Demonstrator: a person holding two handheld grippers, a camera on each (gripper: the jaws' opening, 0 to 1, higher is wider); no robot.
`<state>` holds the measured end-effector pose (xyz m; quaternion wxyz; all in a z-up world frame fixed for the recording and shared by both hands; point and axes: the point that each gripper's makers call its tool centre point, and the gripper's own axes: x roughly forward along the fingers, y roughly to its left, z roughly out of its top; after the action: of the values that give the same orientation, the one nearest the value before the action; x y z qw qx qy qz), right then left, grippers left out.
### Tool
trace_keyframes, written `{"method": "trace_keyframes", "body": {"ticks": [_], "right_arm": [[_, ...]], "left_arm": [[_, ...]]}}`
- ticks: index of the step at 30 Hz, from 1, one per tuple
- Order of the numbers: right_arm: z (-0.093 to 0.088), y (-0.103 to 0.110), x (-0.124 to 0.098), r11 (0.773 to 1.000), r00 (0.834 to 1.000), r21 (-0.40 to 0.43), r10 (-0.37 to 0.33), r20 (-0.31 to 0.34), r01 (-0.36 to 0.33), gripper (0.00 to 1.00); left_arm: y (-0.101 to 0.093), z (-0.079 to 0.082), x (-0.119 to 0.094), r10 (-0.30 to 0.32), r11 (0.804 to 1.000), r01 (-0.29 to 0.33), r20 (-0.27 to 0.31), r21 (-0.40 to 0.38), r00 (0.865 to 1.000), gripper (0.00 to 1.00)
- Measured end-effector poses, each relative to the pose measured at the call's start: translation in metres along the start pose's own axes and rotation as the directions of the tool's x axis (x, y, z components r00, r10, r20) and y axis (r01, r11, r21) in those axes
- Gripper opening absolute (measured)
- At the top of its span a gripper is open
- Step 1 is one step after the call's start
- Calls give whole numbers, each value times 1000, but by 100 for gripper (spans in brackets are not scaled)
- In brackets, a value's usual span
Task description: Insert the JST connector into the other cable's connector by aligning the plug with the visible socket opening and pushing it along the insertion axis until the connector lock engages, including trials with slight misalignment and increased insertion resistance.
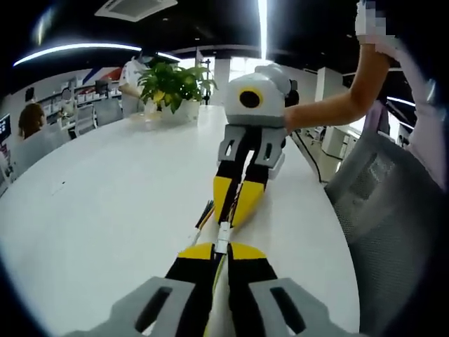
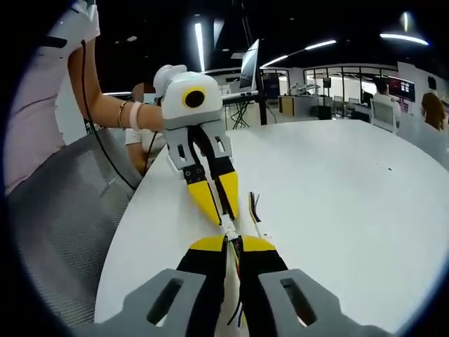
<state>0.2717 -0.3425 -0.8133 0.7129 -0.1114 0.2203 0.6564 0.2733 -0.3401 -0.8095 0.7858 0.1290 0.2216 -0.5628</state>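
Observation:
Over the white table (image 1: 98, 210) my two grippers meet tip to tip. In the left gripper view, my left gripper (image 1: 222, 248) is shut on a small white connector (image 1: 222, 237), and thin wires run back between its jaws. The right gripper (image 1: 229, 216) comes in from above, its yellow fingers closed on the mating piece. In the right gripper view, my right gripper (image 2: 234, 243) is shut with coloured wires trailing between its jaws. The left gripper (image 2: 224, 215) faces it, and the white connector joint (image 2: 229, 228) sits between the two tips. I cannot tell whether the lock has engaged.
Loose wire ends (image 1: 204, 213) (image 2: 254, 209) fan out beside the joint. A potted plant (image 1: 172, 84) stands at the table's far side. A grey mesh chair (image 1: 393, 203) (image 2: 63, 203) sits at the table's edge. A person's forearm (image 1: 330, 109) holds each gripper. People sit in the background.

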Motion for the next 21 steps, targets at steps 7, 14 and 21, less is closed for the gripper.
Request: {"method": "trace_keyframes", "body": {"ticks": [7,14,21], "right_arm": [[-2,0,-1,1000,1000,11,7,1,-7,1],[-4,-1,0,1000,1000,16,18,6,-19,1],[-10,1,3,999,999,4,33,-2,-33,1]], "left_arm": [[2,-3,0,-17,999,17,-13,31,1000,0],[2,-5,-2,-34,997,35,-14,64,999,0],[-2,-13,3,-57,994,62,-52,90,997,0]]}}
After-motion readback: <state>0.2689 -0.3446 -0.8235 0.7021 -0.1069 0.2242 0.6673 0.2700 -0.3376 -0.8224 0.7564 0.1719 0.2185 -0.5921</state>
